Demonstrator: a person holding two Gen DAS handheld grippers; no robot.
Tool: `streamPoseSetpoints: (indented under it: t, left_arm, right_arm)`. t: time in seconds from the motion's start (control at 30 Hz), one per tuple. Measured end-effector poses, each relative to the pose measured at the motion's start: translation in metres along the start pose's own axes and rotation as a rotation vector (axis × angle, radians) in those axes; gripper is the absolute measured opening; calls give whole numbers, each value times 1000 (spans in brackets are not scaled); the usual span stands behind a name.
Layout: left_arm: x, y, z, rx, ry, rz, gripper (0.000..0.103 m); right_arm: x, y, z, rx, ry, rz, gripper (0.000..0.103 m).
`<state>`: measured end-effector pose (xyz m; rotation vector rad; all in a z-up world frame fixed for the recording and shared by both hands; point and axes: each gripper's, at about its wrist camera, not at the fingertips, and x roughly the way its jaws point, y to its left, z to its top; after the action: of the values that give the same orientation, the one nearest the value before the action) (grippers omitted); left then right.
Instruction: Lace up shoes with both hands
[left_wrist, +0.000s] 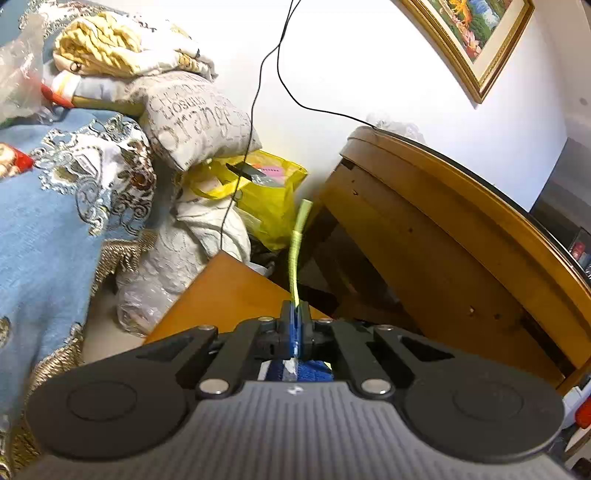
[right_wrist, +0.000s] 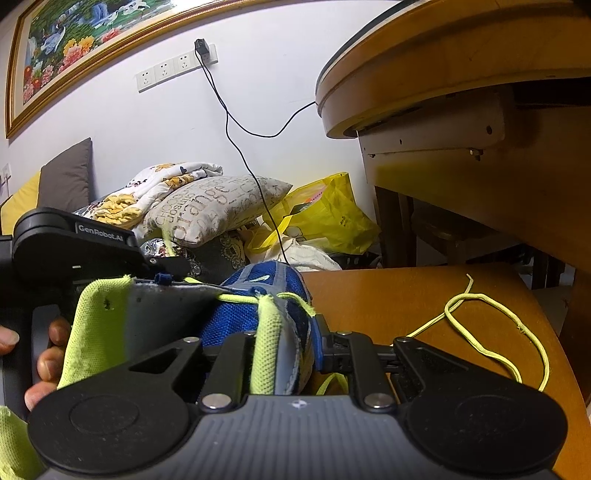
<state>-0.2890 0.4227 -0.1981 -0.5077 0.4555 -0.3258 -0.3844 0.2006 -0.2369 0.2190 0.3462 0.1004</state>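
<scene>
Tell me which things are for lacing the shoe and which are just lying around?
For the job: shoe, lace, left gripper shut on the lace end, right gripper shut on the shoe's side.

Just lying about: pillow, yellow bag, blanket, painting, black cable.

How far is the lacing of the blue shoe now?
Done: the lace crosses the blue shoe near the front. In hand: the left gripper pinches a lace end; the right gripper clamps the shoe's side. Left: a long loose stretch lies on the table.
</scene>
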Motion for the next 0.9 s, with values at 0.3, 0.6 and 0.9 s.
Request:
streamPoseSetpoints:
  t: [0.3,0.6,0.9]
  left_arm:
    - [1,-21,-7,204,-45,155,2]
    - [-5,-3,4,184,-91,249,2]
    - [-2,-6,2,234,-84,287,3]
  right_arm:
    - [1,1,1,-5,2,-7,21]
    - [1,4,1,-27,-2,-6,24]
    - [2,3,1,-17,4,-6,24]
